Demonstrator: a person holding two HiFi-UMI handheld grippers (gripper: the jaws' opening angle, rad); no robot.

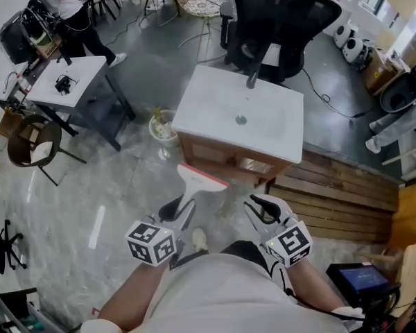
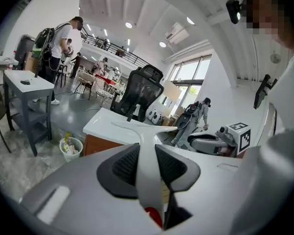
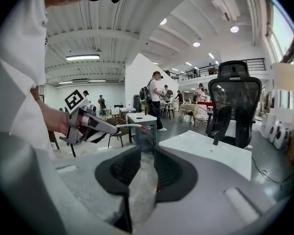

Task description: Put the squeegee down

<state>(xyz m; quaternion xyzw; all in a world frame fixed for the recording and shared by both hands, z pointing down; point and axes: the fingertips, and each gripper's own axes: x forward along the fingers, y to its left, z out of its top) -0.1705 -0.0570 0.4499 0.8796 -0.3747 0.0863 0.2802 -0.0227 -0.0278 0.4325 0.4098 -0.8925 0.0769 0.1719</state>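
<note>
My left gripper [image 1: 182, 205] is shut on the white handle of a squeegee [image 1: 198, 180], whose wide head with a red blade edge points toward the white table [image 1: 263, 134] ahead. In the left gripper view the handle [image 2: 148, 173] runs up between the two dark pads [image 2: 127, 165] to the head, with the table beyond it. My right gripper [image 1: 261, 210] hovers beside it on the right, open with nothing between its jaws. The right gripper view shows only floor in the gap of the right gripper [image 3: 142, 168], and the squeegee [image 3: 123, 126] off to the left.
A small round object [image 1: 240, 120] lies on the tabletop. A black office chair [image 1: 281, 16] stands behind the table and a waste bin [image 1: 163, 127] at its left corner. A grey desk [image 1: 83, 75] and brown chair [image 1: 31, 144] stand left, wooden boards [image 1: 333, 196] right.
</note>
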